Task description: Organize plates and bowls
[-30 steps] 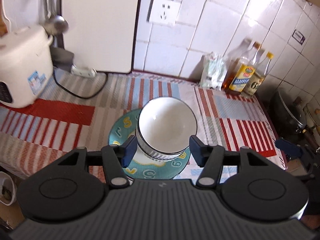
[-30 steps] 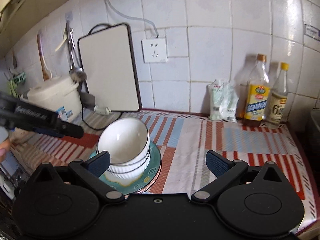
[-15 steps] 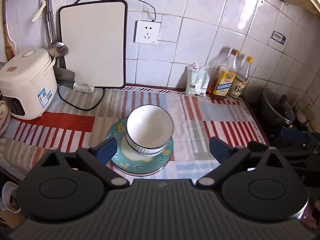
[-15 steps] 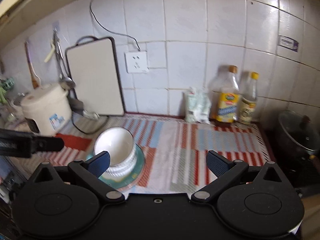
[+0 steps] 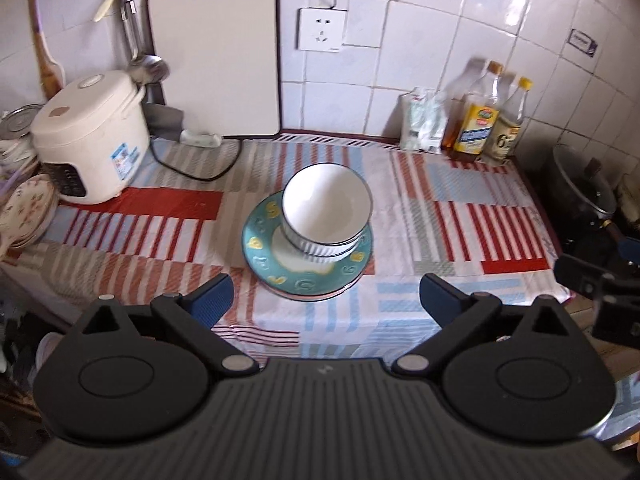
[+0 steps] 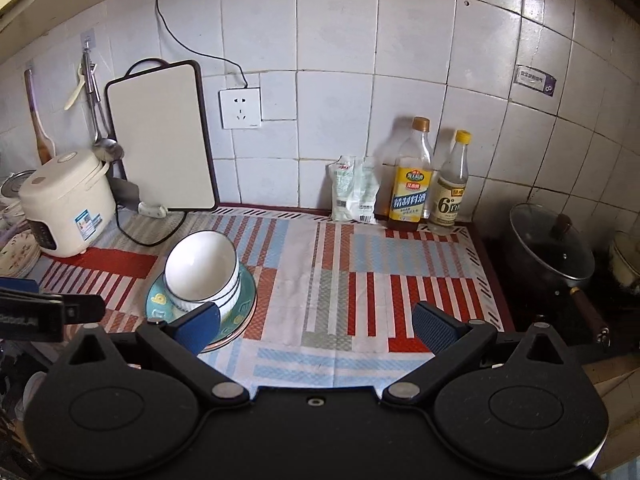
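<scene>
Since the earlier frames both grippers have been drawn back and up, and the left gripper [image 5: 322,296] has just been opened from around the bowls [image 5: 326,208]; its jaws are spread wide with nothing between them. At ten o'clock a cooker [image 5: 90,136] is seen. The bowls are nested at centre on the stacked plates [image 5: 262,246], on the cloth [image 5: 460,216]. The right gripper [image 6: 316,324] is likewise spread wide and empty. Stacking is judged done; floral plates [image 5: 24,212] at nine o'clock may remain.

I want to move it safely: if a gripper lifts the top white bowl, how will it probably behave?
The top bowl looks glazed, so probably slippery and breakable. It sits tilted in the lower bowl, so a sideways push may tip it.
</scene>
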`<state>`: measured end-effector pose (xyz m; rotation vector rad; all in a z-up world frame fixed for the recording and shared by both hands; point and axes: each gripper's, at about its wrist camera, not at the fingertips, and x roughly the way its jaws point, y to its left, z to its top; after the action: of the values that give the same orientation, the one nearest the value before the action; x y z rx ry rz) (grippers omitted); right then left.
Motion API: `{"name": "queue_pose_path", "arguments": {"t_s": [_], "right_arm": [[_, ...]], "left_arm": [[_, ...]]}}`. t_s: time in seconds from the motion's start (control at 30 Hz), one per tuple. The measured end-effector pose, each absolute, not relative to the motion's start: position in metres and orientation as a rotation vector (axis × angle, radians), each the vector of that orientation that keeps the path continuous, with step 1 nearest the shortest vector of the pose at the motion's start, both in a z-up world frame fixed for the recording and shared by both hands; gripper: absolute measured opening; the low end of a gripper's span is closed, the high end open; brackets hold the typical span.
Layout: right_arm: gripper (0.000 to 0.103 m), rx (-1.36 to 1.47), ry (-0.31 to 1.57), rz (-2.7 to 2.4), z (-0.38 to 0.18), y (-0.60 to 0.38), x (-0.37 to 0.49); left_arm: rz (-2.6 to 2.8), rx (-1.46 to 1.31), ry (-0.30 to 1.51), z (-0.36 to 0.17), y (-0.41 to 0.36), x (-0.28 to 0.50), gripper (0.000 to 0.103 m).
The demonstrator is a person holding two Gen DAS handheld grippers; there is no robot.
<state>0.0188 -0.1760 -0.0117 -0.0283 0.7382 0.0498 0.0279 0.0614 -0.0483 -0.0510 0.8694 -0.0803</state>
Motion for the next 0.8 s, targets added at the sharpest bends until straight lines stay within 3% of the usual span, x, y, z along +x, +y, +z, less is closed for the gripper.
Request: {"name": "queue_pose_path", "arguments": {"t_s": [0.8], "right_arm": [[0.103, -0.029, 0.776, -0.001, -0.008, -0.186, -0.006]], "left_arm": [[-0.035, 0.076, 0.798, -0.029, 0.045, 0.000, 0.101]]}}
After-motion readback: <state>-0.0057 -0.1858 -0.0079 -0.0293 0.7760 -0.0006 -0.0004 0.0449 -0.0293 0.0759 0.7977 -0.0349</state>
